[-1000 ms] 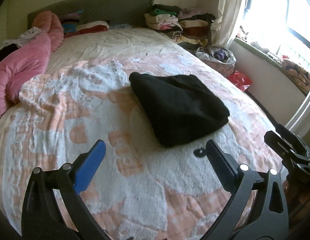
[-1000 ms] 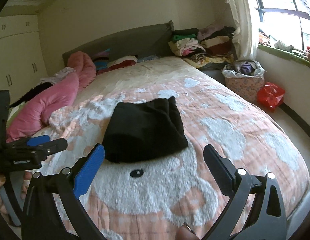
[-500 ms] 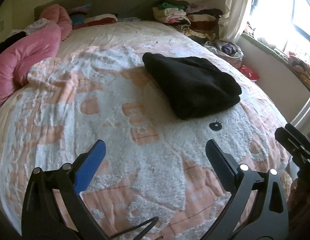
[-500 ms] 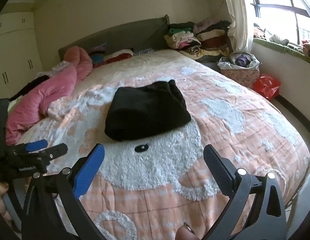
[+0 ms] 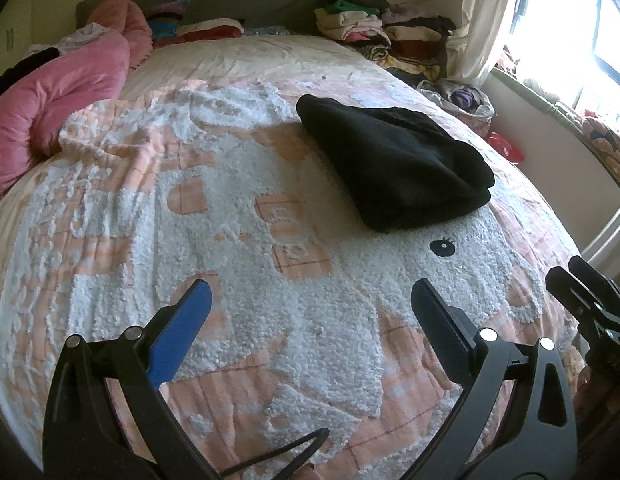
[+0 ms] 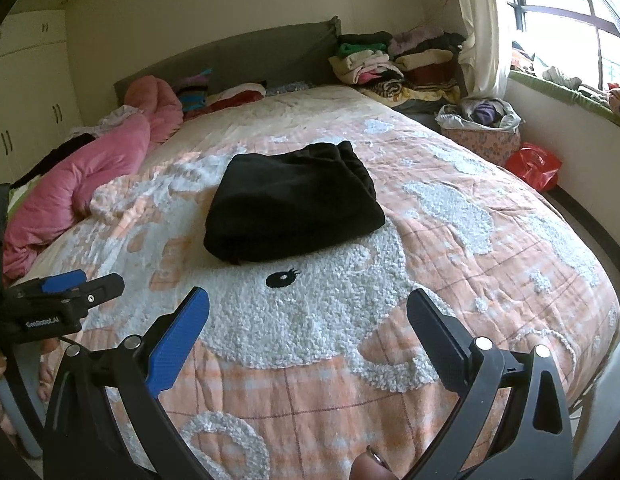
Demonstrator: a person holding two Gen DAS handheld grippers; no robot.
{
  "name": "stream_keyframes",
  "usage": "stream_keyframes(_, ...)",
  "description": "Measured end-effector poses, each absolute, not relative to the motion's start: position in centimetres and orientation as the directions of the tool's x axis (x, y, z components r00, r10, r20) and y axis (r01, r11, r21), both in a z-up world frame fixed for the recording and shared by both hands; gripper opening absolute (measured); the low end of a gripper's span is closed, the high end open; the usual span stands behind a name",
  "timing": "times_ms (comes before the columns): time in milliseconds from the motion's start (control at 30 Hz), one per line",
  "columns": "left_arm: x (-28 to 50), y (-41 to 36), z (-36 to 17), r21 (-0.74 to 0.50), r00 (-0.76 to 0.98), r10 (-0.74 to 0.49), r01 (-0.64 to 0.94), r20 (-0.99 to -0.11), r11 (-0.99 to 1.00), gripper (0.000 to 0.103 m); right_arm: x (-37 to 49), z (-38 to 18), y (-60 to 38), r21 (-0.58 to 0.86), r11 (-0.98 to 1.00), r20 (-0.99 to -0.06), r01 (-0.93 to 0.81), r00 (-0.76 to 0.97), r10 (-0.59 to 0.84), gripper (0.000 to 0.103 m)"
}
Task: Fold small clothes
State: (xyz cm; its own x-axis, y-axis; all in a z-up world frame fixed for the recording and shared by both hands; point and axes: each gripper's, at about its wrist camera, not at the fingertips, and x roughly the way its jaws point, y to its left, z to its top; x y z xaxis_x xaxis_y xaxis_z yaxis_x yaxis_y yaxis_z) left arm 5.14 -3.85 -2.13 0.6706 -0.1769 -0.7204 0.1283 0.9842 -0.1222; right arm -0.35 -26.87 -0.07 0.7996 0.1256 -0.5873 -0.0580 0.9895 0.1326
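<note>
Bed: peach-and-white tufted blanket (image 5: 238, 248) is covering it, cartoon eye (image 6: 283, 278) stitched on.
Pink duvet: bunched pink duvet (image 5: 58, 92) is lying at the far left edge.
Clothes pile: stacked clothes pile (image 6: 394, 66) is sitting by the headboard corner.
Garment: folded black garment (image 5: 394, 168) is lying mid-bed, well ahead of both jaw pairs, touching neither.
Left gripper: left gripper (image 5: 310, 300) is hovering over the blanket, jaws spread wide, holding nothing.
Right gripper: right gripper (image 6: 308, 306) is hovering likewise, jaws spread wide, garment ahead just past the eye.
</note>
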Motion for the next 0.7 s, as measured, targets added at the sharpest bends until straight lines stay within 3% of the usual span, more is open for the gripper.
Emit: stream_keyframes(700, 5.01, -4.41, -2.31, -0.100, 0.659, -0.155, 0.120, -0.736, 0.988, 0.094, -0.36, -0.16, -26.85, 0.122, 0.991, -0.591, -0.054, 0.798, 0.116, 0.099)
